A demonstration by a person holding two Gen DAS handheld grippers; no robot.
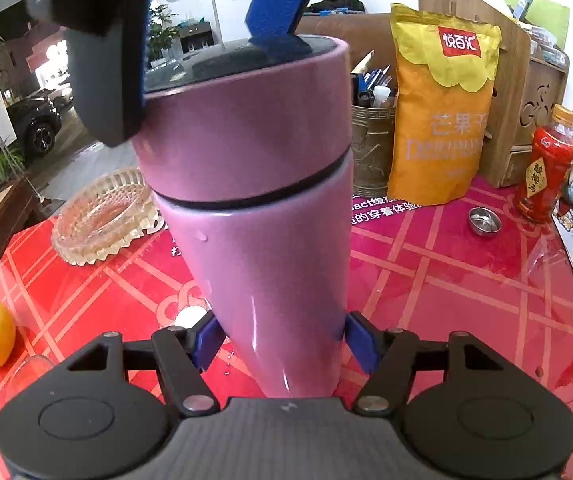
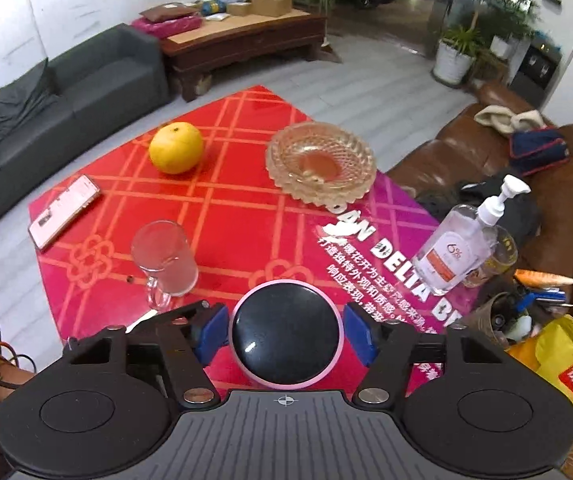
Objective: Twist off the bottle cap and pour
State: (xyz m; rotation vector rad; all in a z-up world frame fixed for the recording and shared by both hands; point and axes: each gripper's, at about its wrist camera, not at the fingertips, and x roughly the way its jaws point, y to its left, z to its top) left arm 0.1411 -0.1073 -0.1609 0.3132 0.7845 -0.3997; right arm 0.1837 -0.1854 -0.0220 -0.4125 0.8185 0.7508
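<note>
The red patterned table (image 2: 226, 208) carries everything; the pink insulated bottle (image 1: 262, 264) stands upright on it, near the edge closest to the person, so that one gripper can brace the body while the other works the lid from above. The left gripper (image 1: 280, 338) takes the bracing role — its blue fingers (image 1: 206, 340) are closed on the lower body of the bottle, one pad pressed to each side, which would keep the bottle from turning with the lid. The right gripper (image 2: 286, 338) comes down over the top; in the right wrist view the pink cap (image 2: 287, 334), with its dark round top, sits squarely between the two blue pads. These appear to touch or nearly touch the cap's rim, though firm contact cannot be confirmed; in the left wrist view one of its fingers lies against the cap's side and the other across the top edge. A dark seam still separates cap and body evenly, so the judgement is that unscrewing has hardly begun, if at all.

The clear glass mug (image 2: 165, 260) waits just to the left of the bottle, within easy reach for pouring. Farther off lie the cut-glass ashtray (image 2: 320, 162), the yellow citrus fruit (image 2: 176, 147) and a phone (image 2: 64, 210) — none in the way.
</note>
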